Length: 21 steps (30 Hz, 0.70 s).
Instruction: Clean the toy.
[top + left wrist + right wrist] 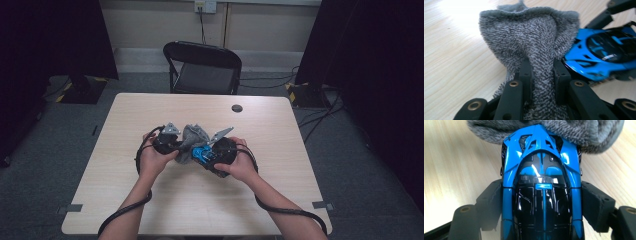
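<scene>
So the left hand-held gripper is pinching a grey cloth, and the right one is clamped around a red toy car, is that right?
Nearly. The toy car is blue and black, not red, as the right gripper view shows. The rest holds: the right hand-held gripper is clamped on the car's sides, and the left hand-held gripper is pinching the grey cloth.

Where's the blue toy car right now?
The blue toy car sits clamped in the right claw near the table's middle, its far end touching the grey cloth pinched by the left claw.
</scene>
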Available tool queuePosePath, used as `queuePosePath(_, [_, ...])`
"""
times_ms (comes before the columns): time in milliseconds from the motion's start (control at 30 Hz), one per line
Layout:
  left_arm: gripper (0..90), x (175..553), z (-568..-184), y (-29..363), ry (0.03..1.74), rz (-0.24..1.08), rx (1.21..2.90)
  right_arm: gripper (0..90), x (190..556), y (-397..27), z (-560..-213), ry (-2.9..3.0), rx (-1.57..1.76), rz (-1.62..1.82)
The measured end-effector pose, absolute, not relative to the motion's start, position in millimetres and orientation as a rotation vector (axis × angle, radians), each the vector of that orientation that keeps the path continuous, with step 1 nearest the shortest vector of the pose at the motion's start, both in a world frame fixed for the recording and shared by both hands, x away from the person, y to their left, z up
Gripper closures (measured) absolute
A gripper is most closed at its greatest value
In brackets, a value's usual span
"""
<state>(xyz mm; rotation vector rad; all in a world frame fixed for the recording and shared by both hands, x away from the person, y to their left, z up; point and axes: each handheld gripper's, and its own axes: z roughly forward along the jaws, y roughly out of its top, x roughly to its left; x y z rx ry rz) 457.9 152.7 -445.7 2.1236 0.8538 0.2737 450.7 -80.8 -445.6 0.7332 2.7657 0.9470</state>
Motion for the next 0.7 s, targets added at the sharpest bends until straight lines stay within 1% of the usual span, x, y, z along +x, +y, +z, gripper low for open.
queuePosePath(400, [74.2, 441, -448, 163, 0.831, 0.201, 2.105, 26.3, 458, -92, -448, 2.748, 0.792, 0.908])
queuePosePath(533, [74.2, 434, -449, 162, 0.802, 0.192, 2.121, 26.3, 461, -95, -446, 2.733, 0.818, 0.903])
queuePosePath(700, [74.4, 422, -450, 157, 0.752, 0.15, 2.115, 27.1, 466, -100, -443, 2.719, 0.851, 0.89])
